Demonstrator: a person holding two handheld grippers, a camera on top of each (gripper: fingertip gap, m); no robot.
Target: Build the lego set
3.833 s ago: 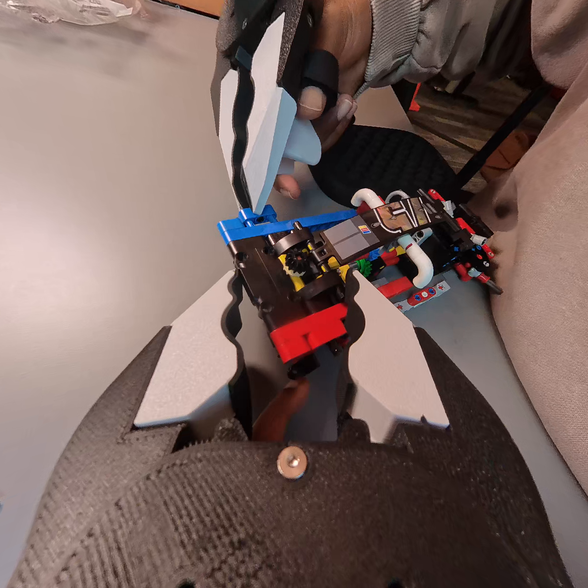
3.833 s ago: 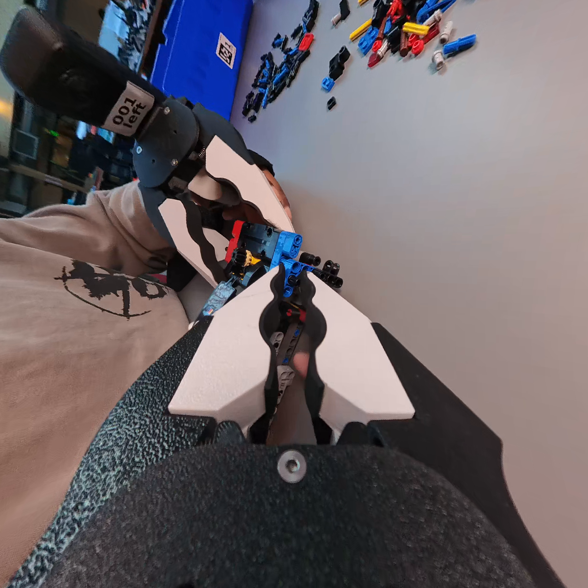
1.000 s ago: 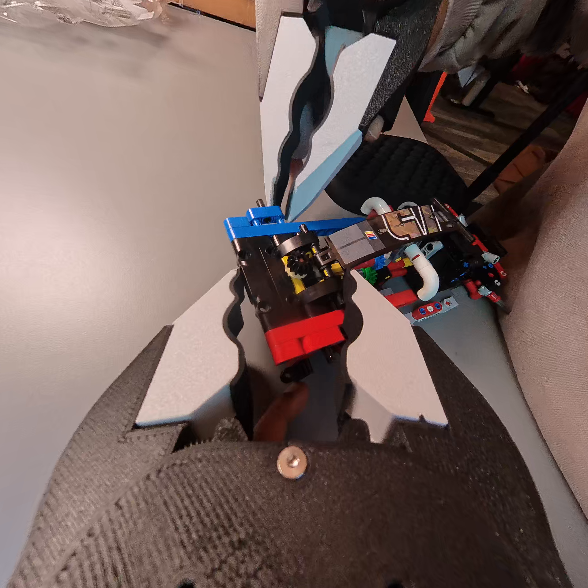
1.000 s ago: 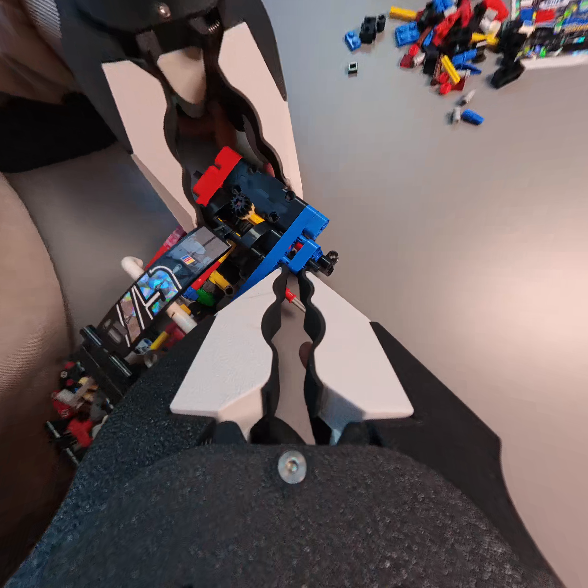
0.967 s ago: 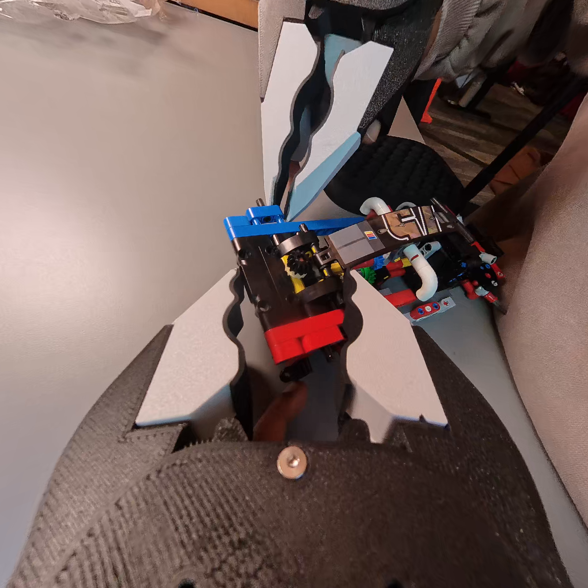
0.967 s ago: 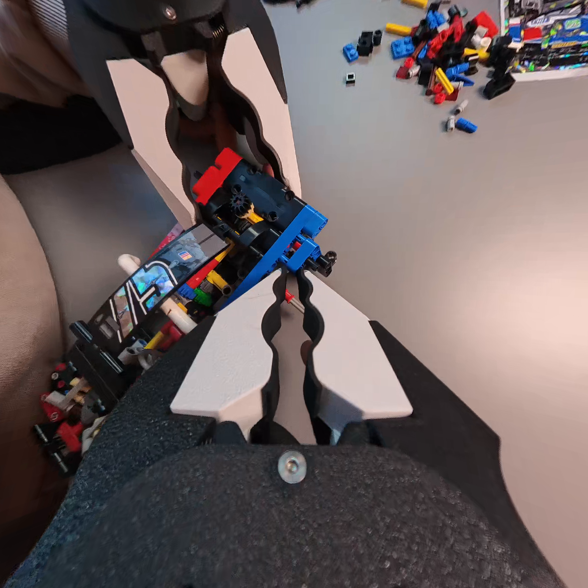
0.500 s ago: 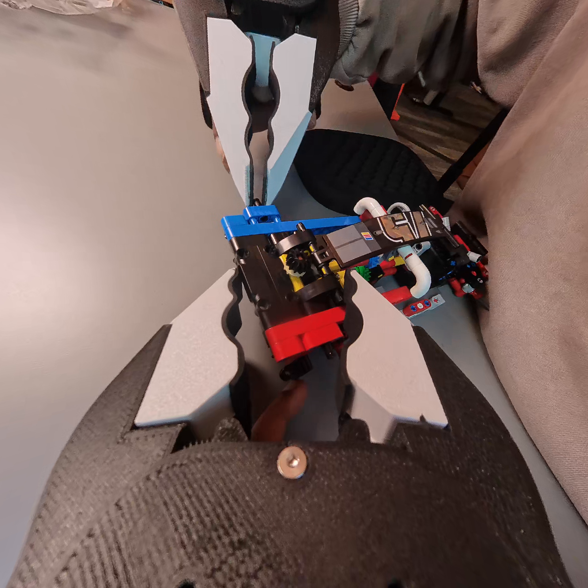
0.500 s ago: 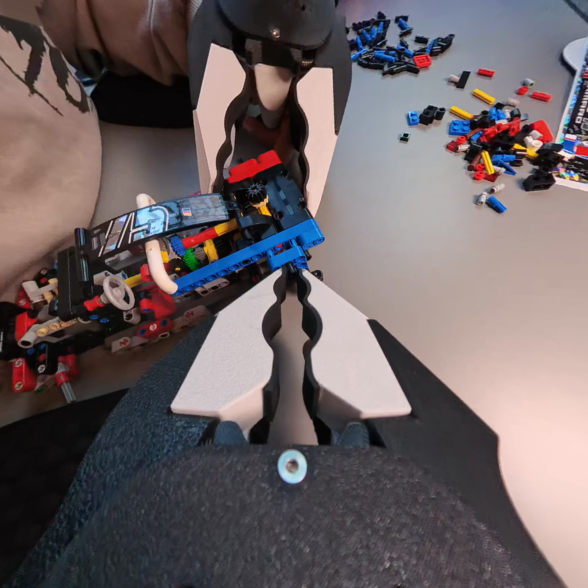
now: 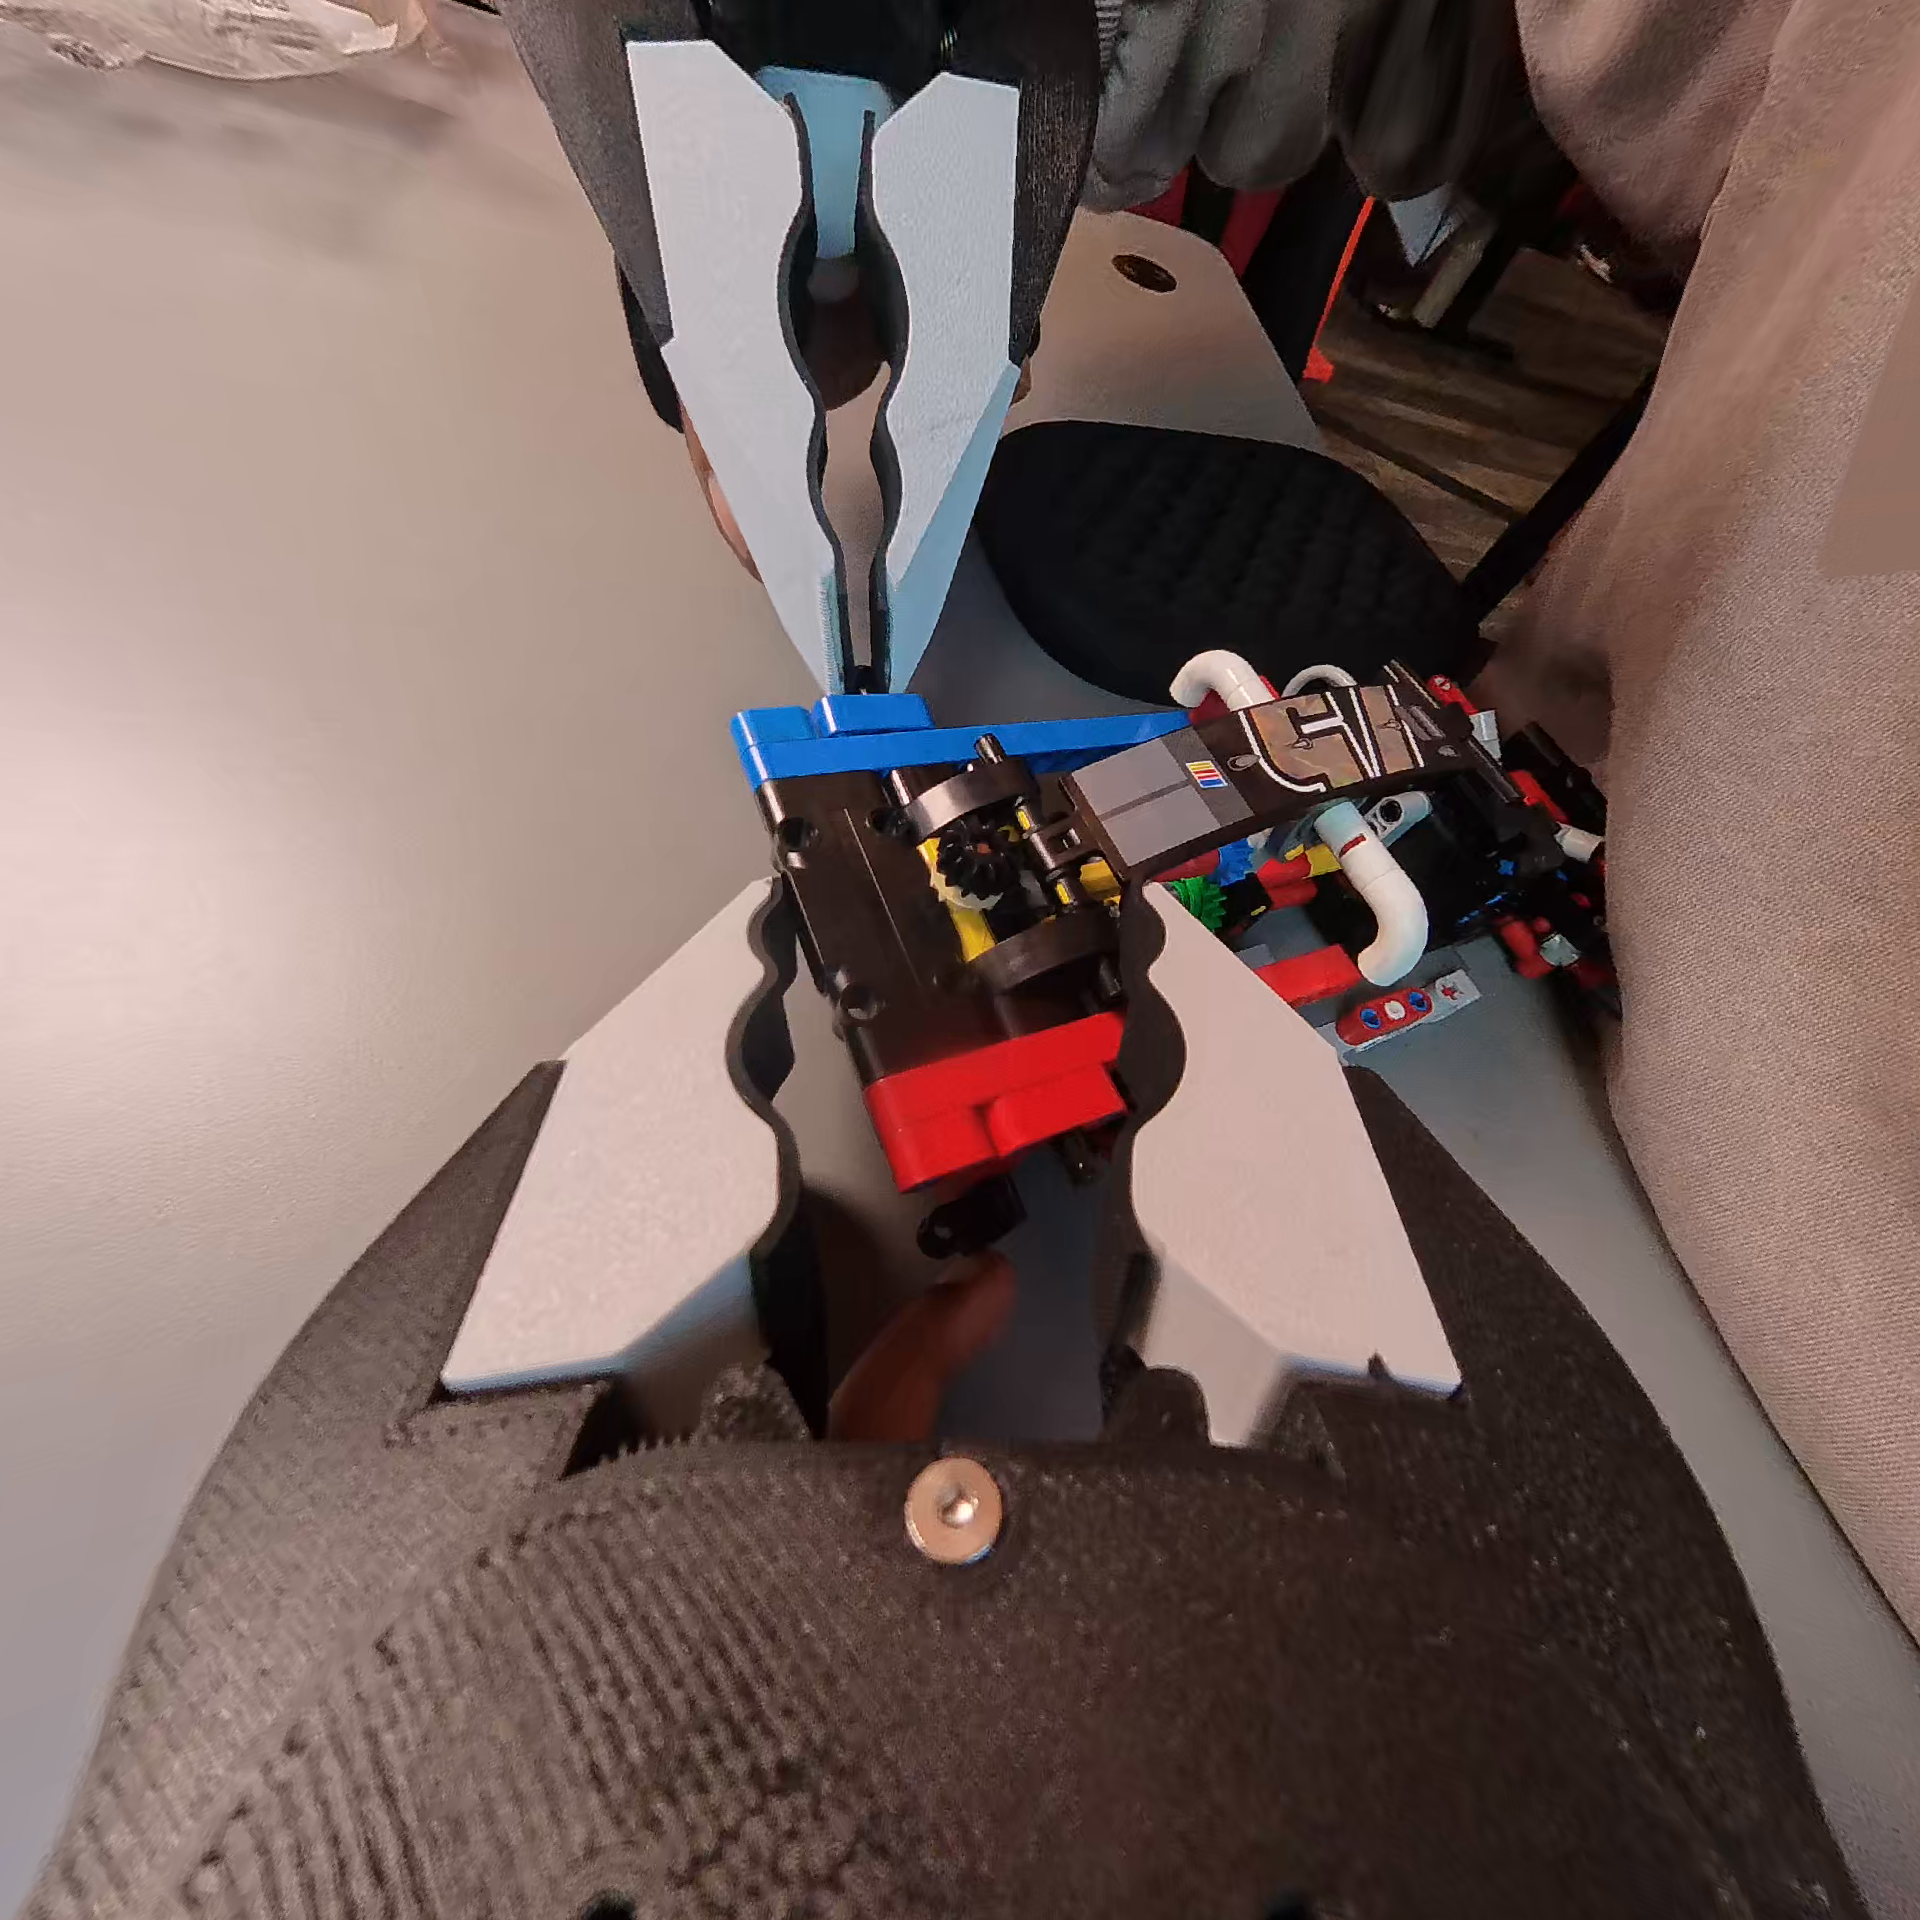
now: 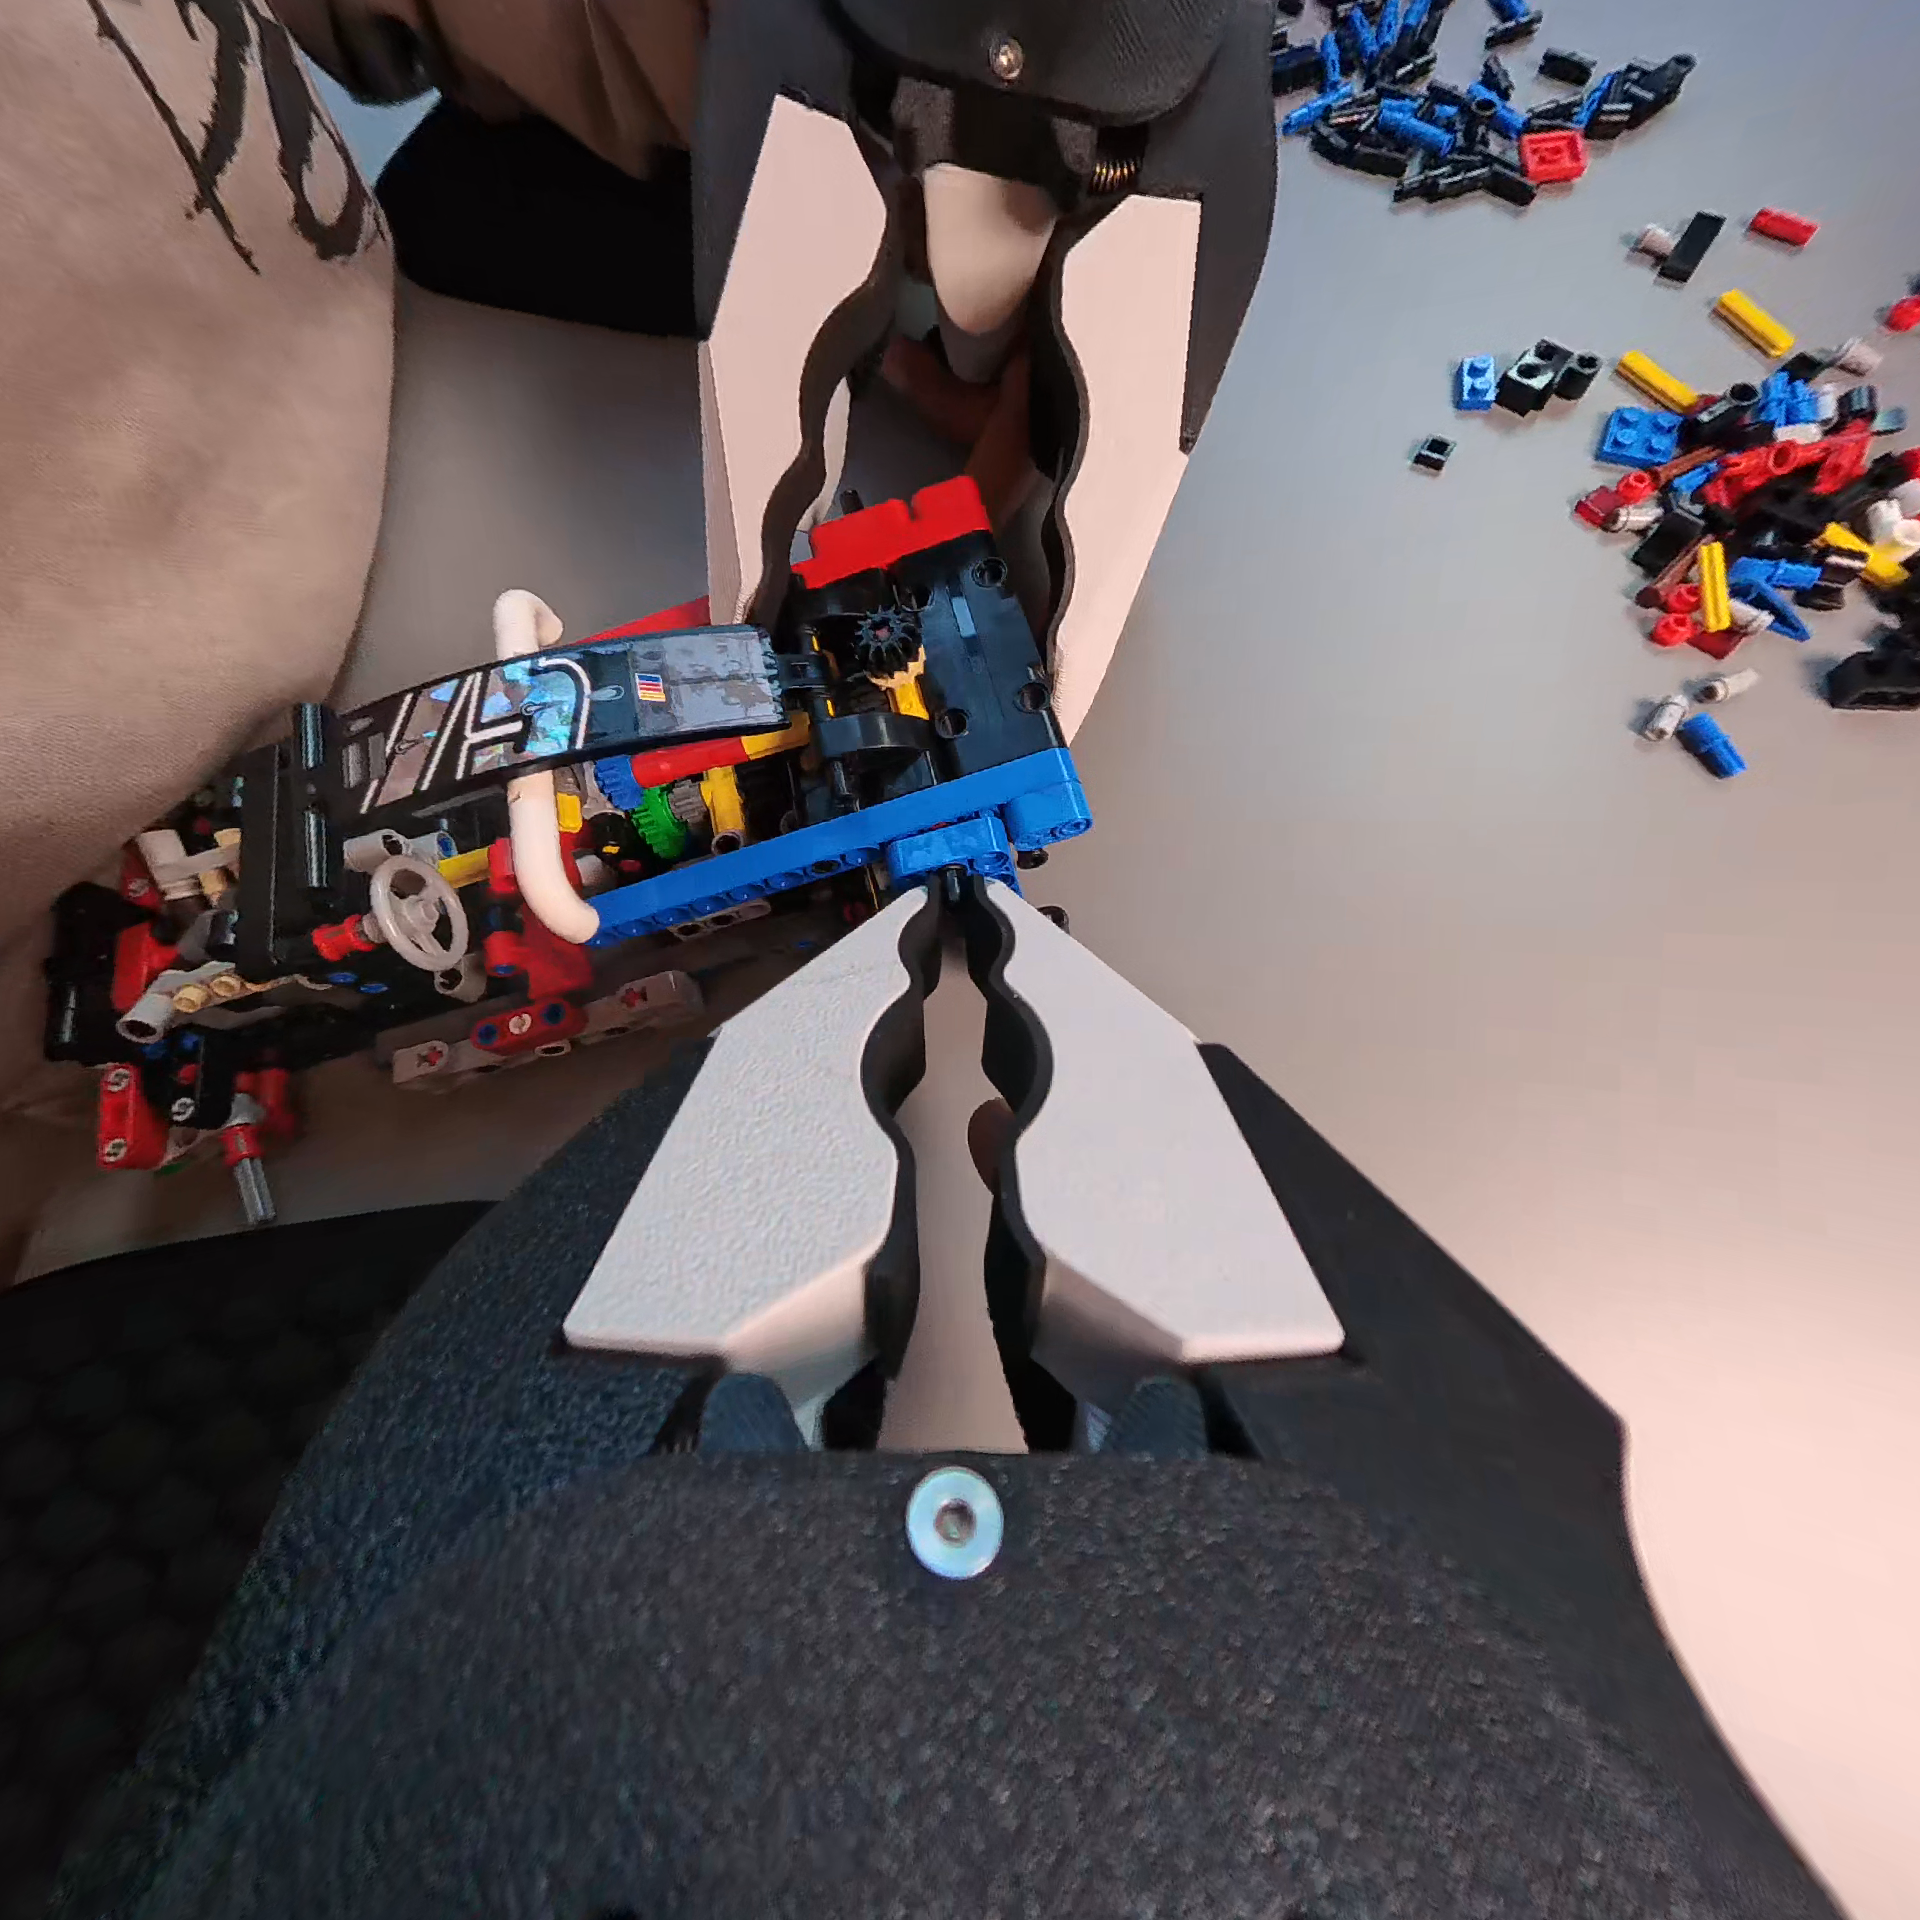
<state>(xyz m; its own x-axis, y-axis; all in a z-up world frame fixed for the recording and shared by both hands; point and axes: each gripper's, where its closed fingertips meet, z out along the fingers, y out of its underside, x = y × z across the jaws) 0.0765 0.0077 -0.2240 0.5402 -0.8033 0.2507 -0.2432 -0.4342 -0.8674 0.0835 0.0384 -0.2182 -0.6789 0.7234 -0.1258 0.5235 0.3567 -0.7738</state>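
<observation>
The left gripper (image 9: 956, 925) clamps its two white, wavy-edged fingers on the red-and-black end of the half-built, many-coloured lego car model (image 9: 1039, 883), which lies on the grey tabletop (image 9: 312, 727) close to the person's beige sweatshirt (image 9: 1766, 727). Across the model, the right gripper (image 10: 951, 899) is pinched down on a small black pin (image 10: 948, 883) that touches the short blue block (image 10: 951, 847) on the model's long blue side beam (image 10: 748, 868). Well away from the model on the table lies a loose heap of red, blue, yellow and black lego pieces (image 10: 1756, 509).
</observation>
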